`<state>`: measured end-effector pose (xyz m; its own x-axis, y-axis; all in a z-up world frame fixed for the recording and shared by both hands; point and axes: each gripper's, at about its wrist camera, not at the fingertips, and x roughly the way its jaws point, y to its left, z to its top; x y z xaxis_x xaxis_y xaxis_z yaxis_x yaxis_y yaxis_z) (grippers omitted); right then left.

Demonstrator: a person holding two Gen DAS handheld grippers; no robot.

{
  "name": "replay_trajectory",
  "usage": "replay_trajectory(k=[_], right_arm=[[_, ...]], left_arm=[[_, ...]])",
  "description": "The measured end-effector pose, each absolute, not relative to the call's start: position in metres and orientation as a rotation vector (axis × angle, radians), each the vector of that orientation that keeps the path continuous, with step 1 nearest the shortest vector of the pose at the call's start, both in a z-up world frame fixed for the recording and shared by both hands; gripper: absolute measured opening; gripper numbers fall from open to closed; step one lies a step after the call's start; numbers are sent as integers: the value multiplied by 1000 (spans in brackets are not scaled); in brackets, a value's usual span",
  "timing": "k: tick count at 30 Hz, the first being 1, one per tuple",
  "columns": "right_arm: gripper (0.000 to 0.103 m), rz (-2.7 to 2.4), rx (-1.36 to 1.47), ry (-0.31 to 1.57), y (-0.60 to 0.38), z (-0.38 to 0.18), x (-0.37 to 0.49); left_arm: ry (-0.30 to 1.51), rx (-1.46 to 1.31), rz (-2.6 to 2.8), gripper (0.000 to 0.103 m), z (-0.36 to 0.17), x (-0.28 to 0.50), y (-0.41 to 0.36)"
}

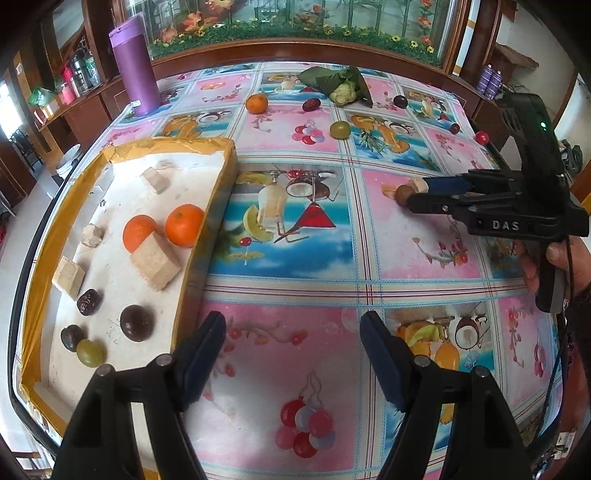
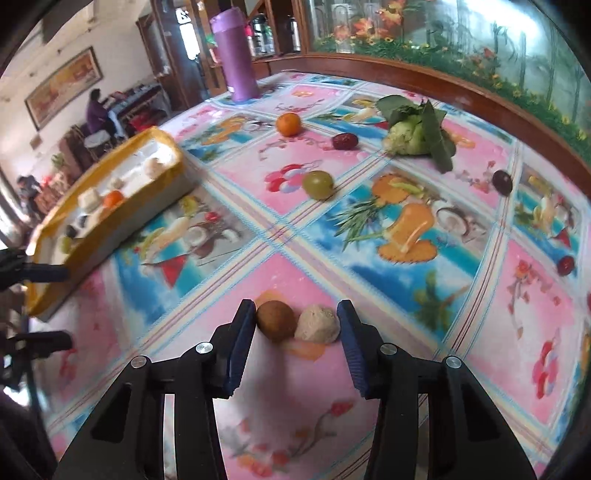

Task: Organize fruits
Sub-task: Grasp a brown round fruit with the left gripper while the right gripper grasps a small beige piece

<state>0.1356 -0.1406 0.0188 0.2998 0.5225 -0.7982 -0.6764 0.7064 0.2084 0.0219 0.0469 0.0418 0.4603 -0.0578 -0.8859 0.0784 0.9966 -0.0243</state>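
Table covered with glossy checked cloth, pink and blue squares printed with fruit and drinks. Behind far edge: dark wooden rail, above it glass panel painted with bamboo and orange flowers. Left: wooden shelving stocked with flasks and tins. Pale wall carrying framed painting. Seated person in purple far back at a side table. Diffuse daylight; pale floor at left.

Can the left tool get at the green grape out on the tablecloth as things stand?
Probably yes: the left tool is open and empty, and only bare tablecloth lies between it and the green grape, though it sits well ahead.
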Motion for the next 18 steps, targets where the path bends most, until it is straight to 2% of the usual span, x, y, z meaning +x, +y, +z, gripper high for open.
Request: replay_trajectory(k=[9,14,15,18], right_arm=[[45,751,-184,967,-154,18,123],[44,745,-308,922,-138,18,108],[35,736,-308,929,-138,17,109],[23,704,-243,946,-143,14,115]], left_arm=[[1106,33,-116,78,40,26,26],[1103,53,-121,78,41,26,20],[1105,49,-119,78,41,27,20],[1096,36,-116,78,42,32,16]])
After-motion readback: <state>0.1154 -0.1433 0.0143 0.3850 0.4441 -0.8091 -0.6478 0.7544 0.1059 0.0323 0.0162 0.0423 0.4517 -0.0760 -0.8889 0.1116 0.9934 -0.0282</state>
